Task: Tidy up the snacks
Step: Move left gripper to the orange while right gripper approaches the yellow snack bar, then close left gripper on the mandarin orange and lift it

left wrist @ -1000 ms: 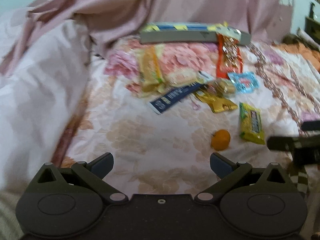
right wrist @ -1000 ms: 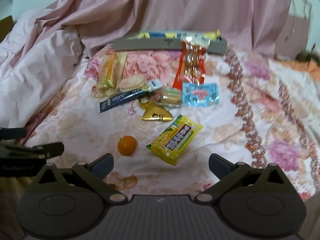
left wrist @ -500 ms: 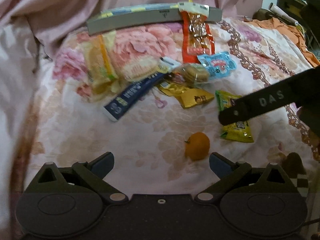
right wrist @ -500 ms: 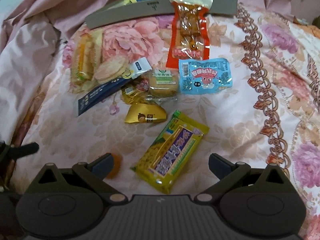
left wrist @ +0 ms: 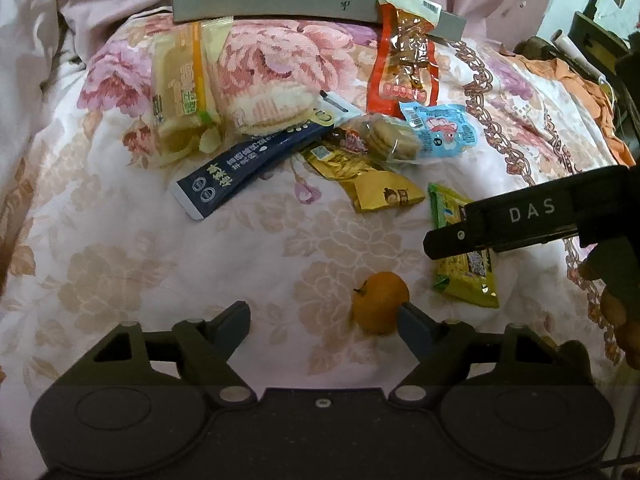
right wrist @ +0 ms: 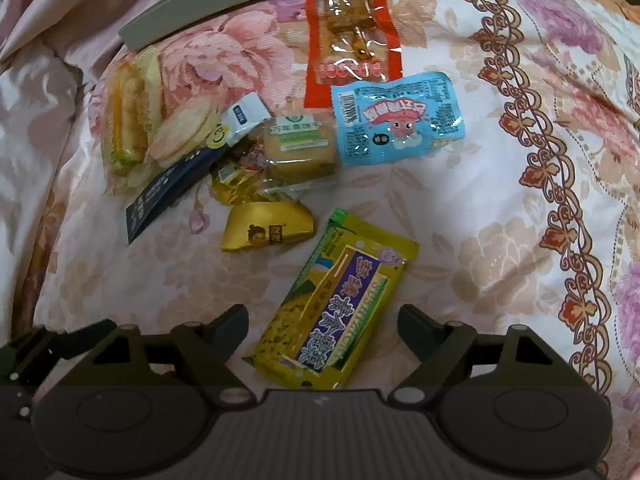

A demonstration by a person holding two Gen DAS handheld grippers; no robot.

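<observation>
In the left wrist view the left tool (left wrist: 322,316) is spread wide at the lower middle, the small orange fruit (left wrist: 380,302) just beside its right finger on the flowered bed (left wrist: 120,280). Snack packets cluster in the upper middle. In the right wrist view the right tool (right wrist: 322,320) gapes wide over the yellow packet (right wrist: 336,308), lower middle.

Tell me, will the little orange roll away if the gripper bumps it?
Probably a bit. The orange is round and sits loose on the soft flowery bedspread, so a nudge could roll it, though the cloth may slow it. Its skin looks smooth, maybe slippery to pinch.
</observation>
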